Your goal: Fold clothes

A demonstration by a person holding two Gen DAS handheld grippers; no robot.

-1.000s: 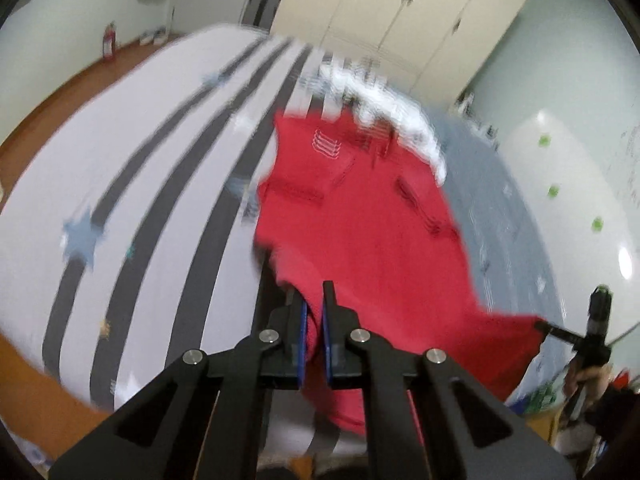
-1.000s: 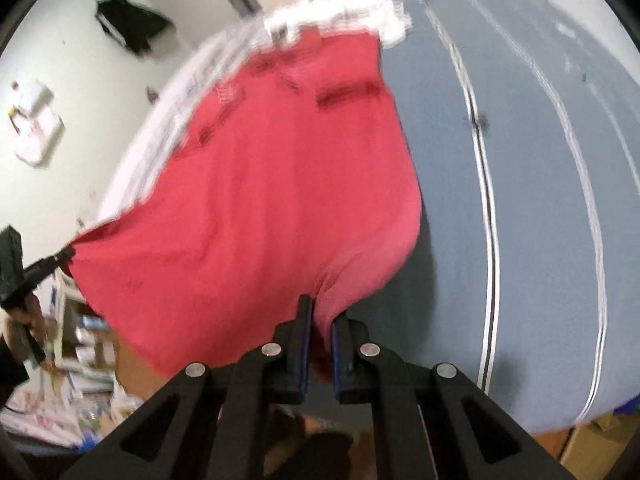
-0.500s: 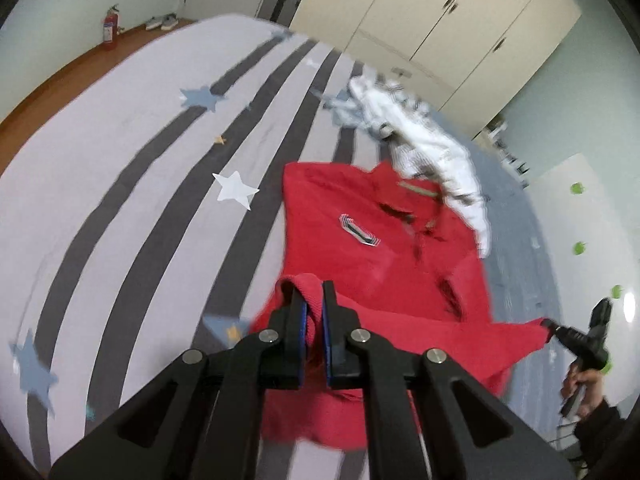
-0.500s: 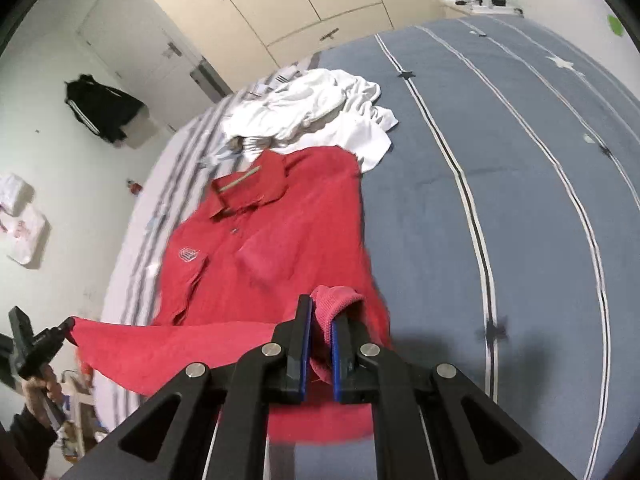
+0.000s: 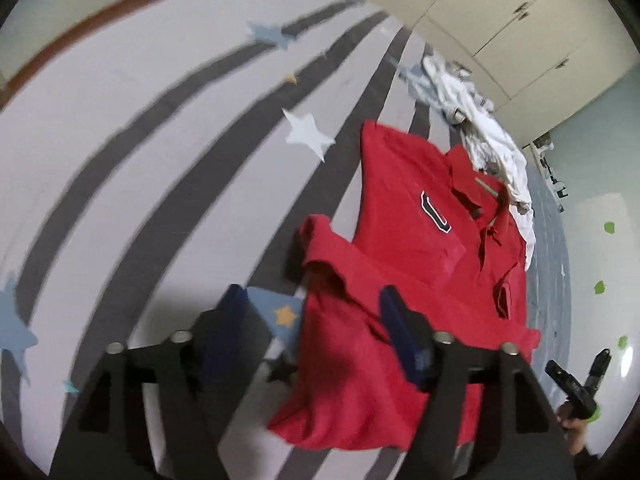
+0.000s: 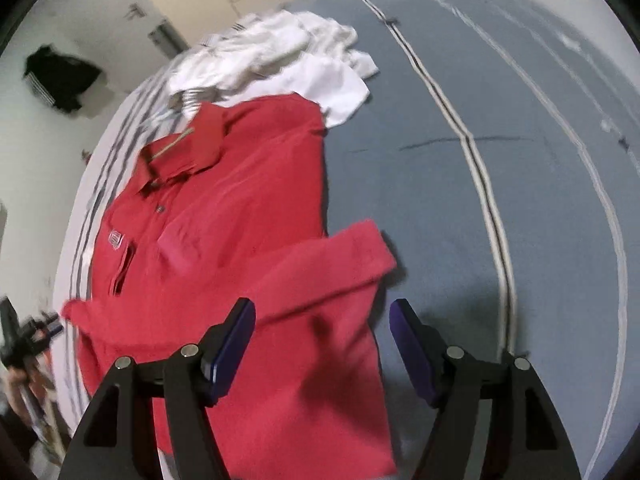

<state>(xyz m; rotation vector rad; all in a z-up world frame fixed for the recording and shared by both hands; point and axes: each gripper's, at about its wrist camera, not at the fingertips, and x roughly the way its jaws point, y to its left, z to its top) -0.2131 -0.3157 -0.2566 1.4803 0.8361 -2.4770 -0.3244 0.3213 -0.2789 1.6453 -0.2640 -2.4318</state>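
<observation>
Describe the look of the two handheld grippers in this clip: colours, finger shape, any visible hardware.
Both match: the left gripper and right gripper have matte black angular frames with triangular cut-outs, silver round pivot pins, and two fingers tipped with dark blue pads. No cables or markings show. A dark sleeve edge shows at the left view's corner.

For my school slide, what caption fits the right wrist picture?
Open right gripper above red polo shirt lying on blue bedspread.
</observation>
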